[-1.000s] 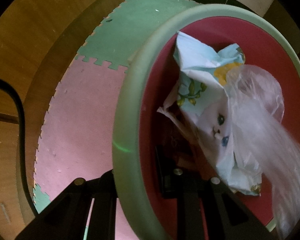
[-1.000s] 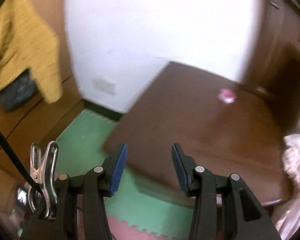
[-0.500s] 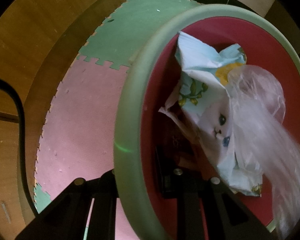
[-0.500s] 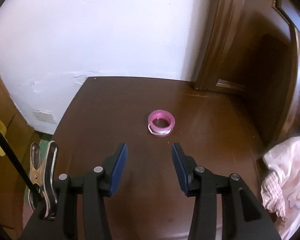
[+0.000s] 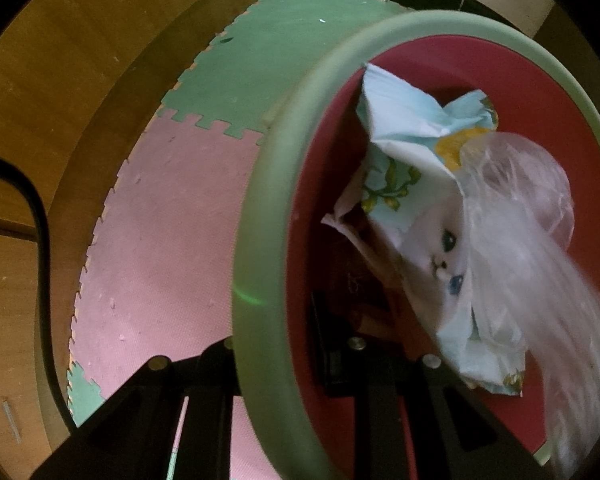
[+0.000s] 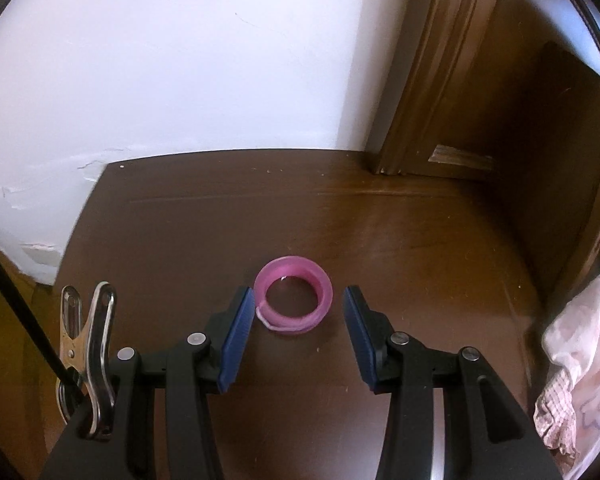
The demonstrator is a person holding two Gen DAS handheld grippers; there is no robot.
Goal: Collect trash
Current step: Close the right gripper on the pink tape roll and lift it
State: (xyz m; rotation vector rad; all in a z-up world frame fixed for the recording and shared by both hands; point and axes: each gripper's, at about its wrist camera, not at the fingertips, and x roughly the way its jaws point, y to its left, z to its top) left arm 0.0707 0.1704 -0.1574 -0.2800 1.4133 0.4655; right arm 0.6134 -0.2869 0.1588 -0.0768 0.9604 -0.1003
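On the dark brown tabletop [image 6: 400, 240] in the right wrist view, a pink ring-shaped plastic piece [image 6: 293, 300] lay flat at about 6 o'clock from frame centre, ahead of and between the blue pads [image 6: 237, 334] of the right gripper [image 6: 298, 338]. Jaws stood roughly half open, nothing held; left pad just beside the ring, contact unclear, right pad apart from it. White wall [image 6: 199, 60] at 12 o'clock, brown door frame [image 6: 432, 80] at 2 o'clock, pale pink cloth [image 6: 580, 344] at 4 o'clock, metal clip [image 6: 87, 352] at 8 o'clock.

Left wrist view: left gripper [image 5: 291, 344] was clamped nearly shut on the green rim [image 5: 267, 220] of a bin with a red inside [image 5: 480, 64], one finger outside the wall, one inside. Bin filled the right half, 1 to 5 o'clock. Inside lay a crumpled light-blue wrapper with a cat print [image 5: 420, 184] and a clear plastic bag [image 5: 520, 216], blurred. Pink floor mat [image 5: 171, 232] at 9 o'clock, green mat [image 5: 291, 44] at 12 o'clock.
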